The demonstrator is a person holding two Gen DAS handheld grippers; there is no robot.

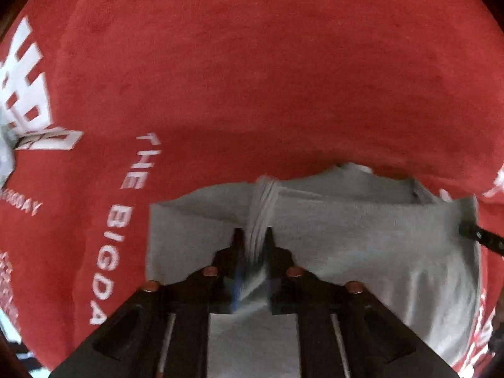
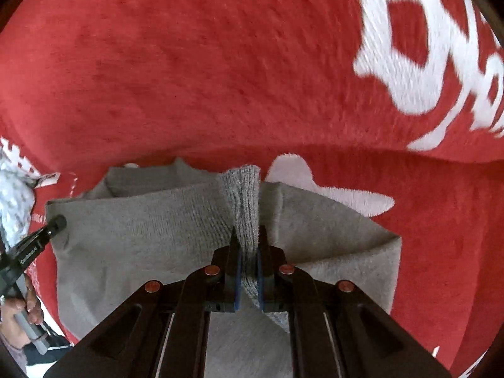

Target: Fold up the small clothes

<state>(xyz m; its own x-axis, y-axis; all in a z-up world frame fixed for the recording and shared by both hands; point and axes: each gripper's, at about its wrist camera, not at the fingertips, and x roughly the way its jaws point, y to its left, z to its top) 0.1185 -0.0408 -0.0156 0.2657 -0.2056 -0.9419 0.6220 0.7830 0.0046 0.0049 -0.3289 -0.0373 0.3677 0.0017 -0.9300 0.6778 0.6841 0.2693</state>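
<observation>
A small grey knitted garment (image 1: 362,242) lies over a red blanket. My left gripper (image 1: 254,236) is shut on a bunched fold of its edge. My right gripper (image 2: 249,236) is shut on another bunched fold of the same garment (image 2: 141,239). The right gripper's fingers (image 1: 478,236) show at the garment's right edge in the left wrist view. The left gripper's fingers (image 2: 53,225) show at the garment's left edge in the right wrist view. Both hold the cloth a little above the blanket.
The red blanket (image 1: 252,78) with white printed letters (image 2: 425,47) fills both views. A light patterned cloth (image 2: 14,201) lies at the far left. A person's hand (image 2: 22,308) holds the left gripper's handle.
</observation>
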